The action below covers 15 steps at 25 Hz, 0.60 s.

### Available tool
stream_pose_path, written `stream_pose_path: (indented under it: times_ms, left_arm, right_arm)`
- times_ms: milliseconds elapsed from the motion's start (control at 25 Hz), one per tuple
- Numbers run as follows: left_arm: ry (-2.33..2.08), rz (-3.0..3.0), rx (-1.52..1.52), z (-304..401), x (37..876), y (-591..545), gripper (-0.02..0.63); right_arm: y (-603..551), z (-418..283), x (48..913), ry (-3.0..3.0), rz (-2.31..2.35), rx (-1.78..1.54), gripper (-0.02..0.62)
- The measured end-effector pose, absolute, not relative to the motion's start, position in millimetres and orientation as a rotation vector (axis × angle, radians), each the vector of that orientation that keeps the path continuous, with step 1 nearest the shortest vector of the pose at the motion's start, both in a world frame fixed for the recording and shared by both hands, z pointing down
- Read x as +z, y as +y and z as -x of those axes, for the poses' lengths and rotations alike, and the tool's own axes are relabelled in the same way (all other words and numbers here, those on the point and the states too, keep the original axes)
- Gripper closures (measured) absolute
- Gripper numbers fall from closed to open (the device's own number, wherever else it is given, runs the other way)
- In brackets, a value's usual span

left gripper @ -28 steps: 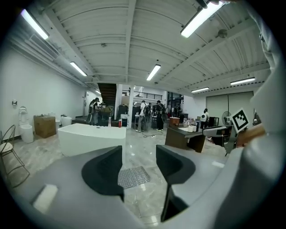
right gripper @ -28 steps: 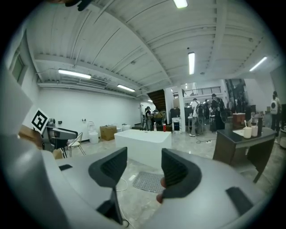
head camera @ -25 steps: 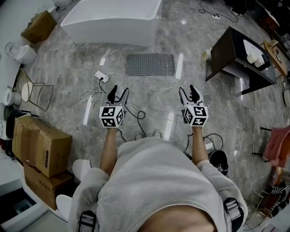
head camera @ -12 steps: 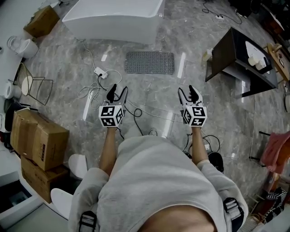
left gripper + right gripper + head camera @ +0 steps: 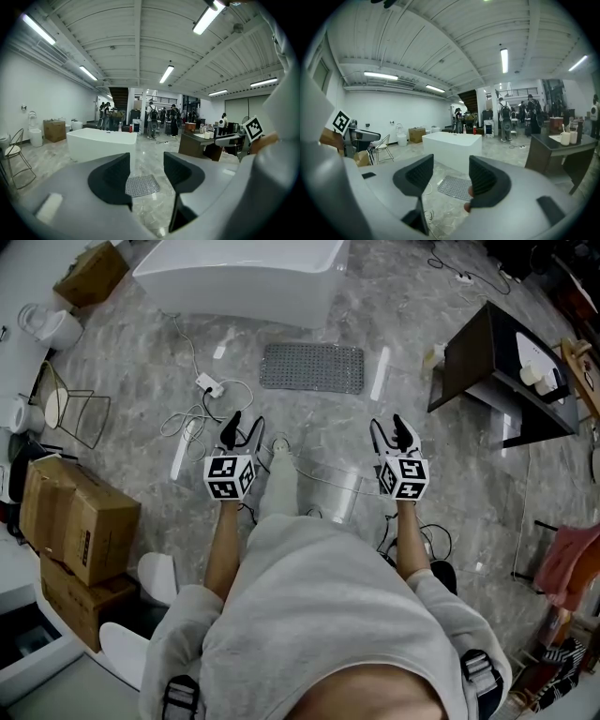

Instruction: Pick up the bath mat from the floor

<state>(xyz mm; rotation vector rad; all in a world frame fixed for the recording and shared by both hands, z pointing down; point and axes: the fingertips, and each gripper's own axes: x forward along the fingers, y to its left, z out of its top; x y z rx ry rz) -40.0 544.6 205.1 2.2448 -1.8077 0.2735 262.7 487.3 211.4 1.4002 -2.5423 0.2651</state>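
Observation:
The grey perforated bath mat (image 5: 312, 368) lies flat on the marble floor in front of the white bathtub (image 5: 239, 277). Both grippers are held out in the air well short of it, pointing toward it. My left gripper (image 5: 244, 427) is open with nothing between its jaws; in the left gripper view the mat (image 5: 142, 185) shows far off through the gap of the left gripper (image 5: 146, 171). My right gripper (image 5: 387, 427) is open and empty too, and the mat (image 5: 457, 187) appears between the jaws of the right gripper (image 5: 451, 176).
White cables and a power strip (image 5: 208, 385) trail over the floor left of the mat. A dark table (image 5: 487, 362) stands at the right, a wire chair (image 5: 70, 413) and cardboard boxes (image 5: 80, 521) at the left. The person's foot (image 5: 279, 474) is between the arms.
A foot in a white shoe has stepped forward into view between the arms. Both grippers have come slightly closer to the mat, jaws as wide as before.

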Motion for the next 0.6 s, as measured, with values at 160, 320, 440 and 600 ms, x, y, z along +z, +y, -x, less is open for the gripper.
stream_pose_path:
  times_ms: [160,320,440,600]
  left_arm:
    - [-1.799,-2.247,0.281,43.3,210.3,529.4,0.382]
    - [-1.781,-2.253,0.275,43.8,216.5,506.1,0.382]
    - [-1.764,-2.258,0.27,45.6,222.1,481.0,0.382]
    - [-1.738,-2.261,0.264,50.3,228.4,440.5,0.382]
  right_arm:
    - [472.0,-260.2,214.2,-2.534,-1.411,0.264,0.382]
    - [454.7,-257.7,217.8,-2.521,-1.418,0.262,0.382]
    - [435.6,-254.5,221.1,-2.509,-1.422,0.263,0.382]
    - [399.0,-248.1,224.8,-2.491,-1.427,0.267,0.382]
